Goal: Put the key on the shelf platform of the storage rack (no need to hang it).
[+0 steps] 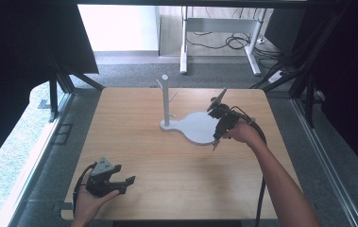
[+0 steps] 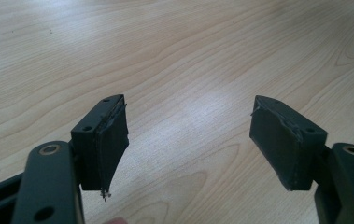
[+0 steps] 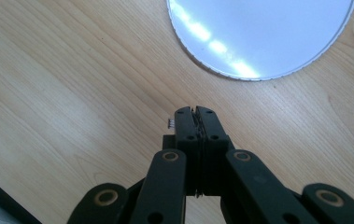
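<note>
White flat plastic stand base (image 1: pixel 198 126) with upright peg: light, stiff, slick; pinch thin rim. Right gripper (image 3: pixel 196 112) pressed together, empty; left gripper (image 2: pixel 188 135) spread

Matt wooden table (image 1: pixel 167 175), glossy white base (image 3: pixel 268 32)

**What stays out of sight**

In the right gripper view, the white base plate (image 3: pixel 263 37) runs off the top edge, so its post is cut away. From above, the right tool (image 1: pixel 216 140) hangs over that plate's near rim, its tips too small to read. The tabletop (image 1: pixel 167 184) loses its near edge behind both forearms.
</note>
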### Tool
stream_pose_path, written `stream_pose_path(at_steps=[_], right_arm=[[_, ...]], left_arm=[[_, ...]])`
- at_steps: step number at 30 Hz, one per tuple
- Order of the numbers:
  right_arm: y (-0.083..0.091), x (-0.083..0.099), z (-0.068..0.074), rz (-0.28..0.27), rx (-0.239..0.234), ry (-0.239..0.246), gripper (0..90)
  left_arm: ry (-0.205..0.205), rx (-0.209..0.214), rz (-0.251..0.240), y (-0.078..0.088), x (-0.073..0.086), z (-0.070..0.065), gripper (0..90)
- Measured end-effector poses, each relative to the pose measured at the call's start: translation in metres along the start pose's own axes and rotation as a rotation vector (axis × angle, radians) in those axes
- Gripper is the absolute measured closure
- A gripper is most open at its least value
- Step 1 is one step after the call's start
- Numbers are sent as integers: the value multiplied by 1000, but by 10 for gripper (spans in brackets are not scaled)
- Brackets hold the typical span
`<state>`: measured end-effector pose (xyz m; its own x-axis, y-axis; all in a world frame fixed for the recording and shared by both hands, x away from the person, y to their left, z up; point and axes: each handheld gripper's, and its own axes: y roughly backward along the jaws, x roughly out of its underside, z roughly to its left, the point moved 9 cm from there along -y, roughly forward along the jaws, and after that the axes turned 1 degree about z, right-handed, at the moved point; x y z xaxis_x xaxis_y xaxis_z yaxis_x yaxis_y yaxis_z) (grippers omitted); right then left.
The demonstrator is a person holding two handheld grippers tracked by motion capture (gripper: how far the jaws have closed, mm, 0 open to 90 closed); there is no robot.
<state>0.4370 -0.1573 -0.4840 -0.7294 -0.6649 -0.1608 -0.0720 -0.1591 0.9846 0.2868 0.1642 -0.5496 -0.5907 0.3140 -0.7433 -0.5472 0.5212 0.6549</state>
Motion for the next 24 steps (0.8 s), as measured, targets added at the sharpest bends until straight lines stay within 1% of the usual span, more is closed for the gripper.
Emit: stream_pose_path(at_steps=[10, 16, 24], right_arm=[[-3, -11, -5, 5, 5, -10, 895], [-4, -18, -9, -6, 9, -16, 896], [-10, -20, -12, 17, 12, -8, 897]], left_arm=[[3, -1, -4, 1, 0, 1, 281], [4, -1, -4, 1, 0, 2, 281], [9, -3, -6, 2, 0, 4, 281]])
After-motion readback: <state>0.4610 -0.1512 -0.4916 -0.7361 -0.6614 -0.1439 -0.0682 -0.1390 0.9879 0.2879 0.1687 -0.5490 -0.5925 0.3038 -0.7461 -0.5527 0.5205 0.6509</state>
